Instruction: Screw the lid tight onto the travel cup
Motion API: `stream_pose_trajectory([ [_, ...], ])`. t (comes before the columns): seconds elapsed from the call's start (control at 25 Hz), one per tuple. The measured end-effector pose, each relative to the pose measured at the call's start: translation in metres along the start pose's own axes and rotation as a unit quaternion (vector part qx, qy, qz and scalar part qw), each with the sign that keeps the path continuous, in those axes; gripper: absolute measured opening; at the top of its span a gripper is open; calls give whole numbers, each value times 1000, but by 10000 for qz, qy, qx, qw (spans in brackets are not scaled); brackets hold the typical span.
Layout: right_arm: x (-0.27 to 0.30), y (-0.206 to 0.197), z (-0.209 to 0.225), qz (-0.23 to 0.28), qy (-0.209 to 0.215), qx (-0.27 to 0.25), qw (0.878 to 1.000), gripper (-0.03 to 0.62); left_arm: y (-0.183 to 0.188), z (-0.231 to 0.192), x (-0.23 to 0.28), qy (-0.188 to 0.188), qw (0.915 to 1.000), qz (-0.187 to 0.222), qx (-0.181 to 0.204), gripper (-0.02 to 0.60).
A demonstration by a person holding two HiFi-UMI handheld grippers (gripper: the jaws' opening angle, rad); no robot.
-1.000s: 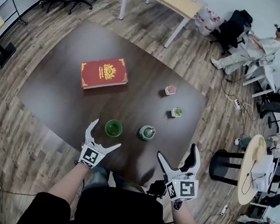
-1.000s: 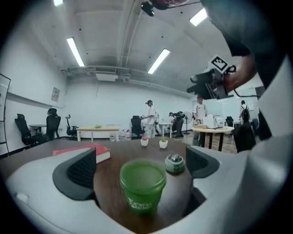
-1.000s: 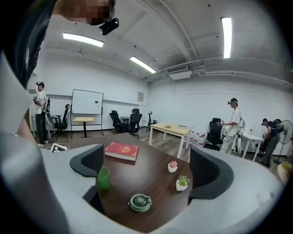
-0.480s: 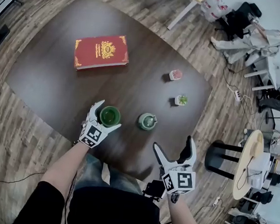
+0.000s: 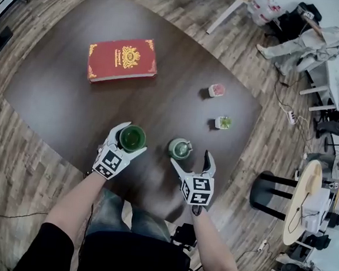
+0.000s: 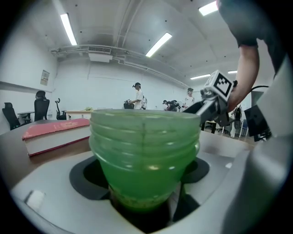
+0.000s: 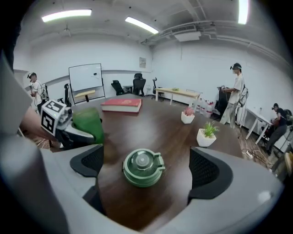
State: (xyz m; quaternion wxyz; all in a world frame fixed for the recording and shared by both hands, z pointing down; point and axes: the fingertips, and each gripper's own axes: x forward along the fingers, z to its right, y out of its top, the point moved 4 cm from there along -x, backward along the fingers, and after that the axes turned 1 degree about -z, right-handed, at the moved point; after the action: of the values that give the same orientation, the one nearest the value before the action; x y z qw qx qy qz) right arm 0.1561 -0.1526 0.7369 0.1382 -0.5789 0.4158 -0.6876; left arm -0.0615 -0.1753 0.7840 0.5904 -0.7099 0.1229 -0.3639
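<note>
Lid and cup are separate right now, so the actual screwing is all left to do. The green travel cup (image 6: 144,151) stands open-topped at the near edge of the table (image 5: 61,93), threads bare. My left gripper (image 5: 133,137) has its jaws spread either side of it, and I don't think the pads are pressing. The lid (image 7: 143,167) sits flat on the table just right of the cup, apart from it. My right gripper (image 5: 190,158) is wide open with the lid lined up between the jaws, not gripped. What's left: clamp the cup, grab the lid, seat it, twist.
</note>
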Motion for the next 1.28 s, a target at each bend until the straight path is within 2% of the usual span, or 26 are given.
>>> stream_pose_trajectory([
  [0.16, 44, -23, -4, -381, 130, 280, 9988, 592, 1, -1, 0, -27, 10000, 28, -27, 394],
  [0.48, 78, -44, 3, -578, -96, 654, 9961, 565, 0, -3, -1, -54, 10000, 45, -46, 394],
  [0.64, 77, -45, -1, -541, -38, 540, 9971, 508, 0, -3, -1, -56, 10000, 41, -53, 394],
  [1.28, 78, -44, -2, -368, 70, 245, 9990, 503, -1, -3, 0, -76, 9999, 65, -69, 394],
])
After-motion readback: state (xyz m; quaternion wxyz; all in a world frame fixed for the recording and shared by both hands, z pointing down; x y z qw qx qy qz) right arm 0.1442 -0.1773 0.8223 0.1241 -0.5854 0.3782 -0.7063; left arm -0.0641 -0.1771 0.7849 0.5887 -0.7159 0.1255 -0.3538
